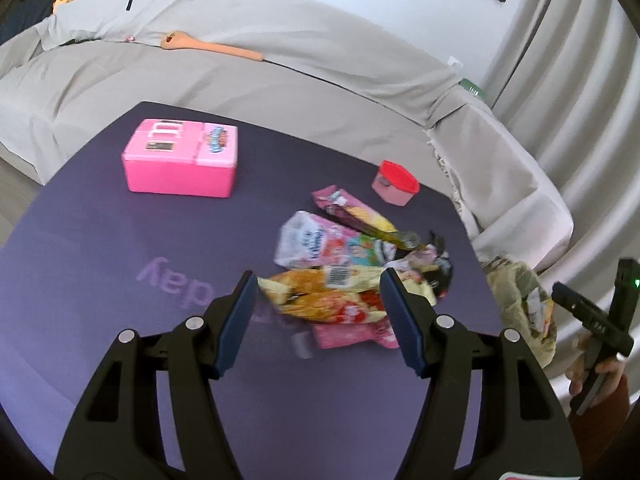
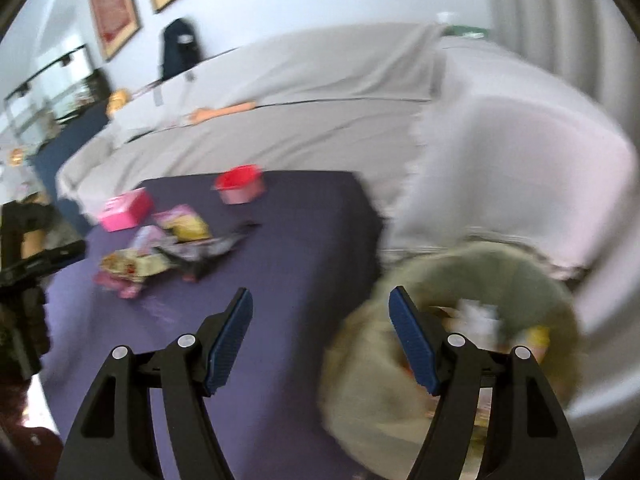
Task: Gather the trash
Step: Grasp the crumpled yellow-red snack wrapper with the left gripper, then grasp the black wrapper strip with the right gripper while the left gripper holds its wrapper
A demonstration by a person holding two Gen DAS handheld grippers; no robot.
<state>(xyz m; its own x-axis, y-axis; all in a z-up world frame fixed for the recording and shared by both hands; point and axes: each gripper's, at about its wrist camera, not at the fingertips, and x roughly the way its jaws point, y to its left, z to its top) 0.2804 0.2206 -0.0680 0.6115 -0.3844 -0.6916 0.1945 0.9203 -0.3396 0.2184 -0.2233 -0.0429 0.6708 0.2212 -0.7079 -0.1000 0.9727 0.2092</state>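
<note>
Wrappers (image 1: 352, 264) heaped mid-table (image 1: 120, 280), box (image 1: 182, 158) behind-left, lidded tub (image 1: 395, 182) behind-right, sofa (image 1: 280, 64) beyond, bag (image 2: 460, 344) beside table edge.

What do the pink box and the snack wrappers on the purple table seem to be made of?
Pink box: probably hard plastic with a smooth, slightly glossy finish; it has straight edges, moulded lid panels and stickers on top.
Snack wrappers: likely thin printed plastic film or foil, shiny; they are crumpled and catch the light. The blur leaves the exact film open.

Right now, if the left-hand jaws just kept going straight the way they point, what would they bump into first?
Most likely the orange-and-yellow snack wrapper at the near edge of the wrapper pile: it lies between the open left gripper fingers in this view, on the purple table. Depth is hard to judge.
</note>
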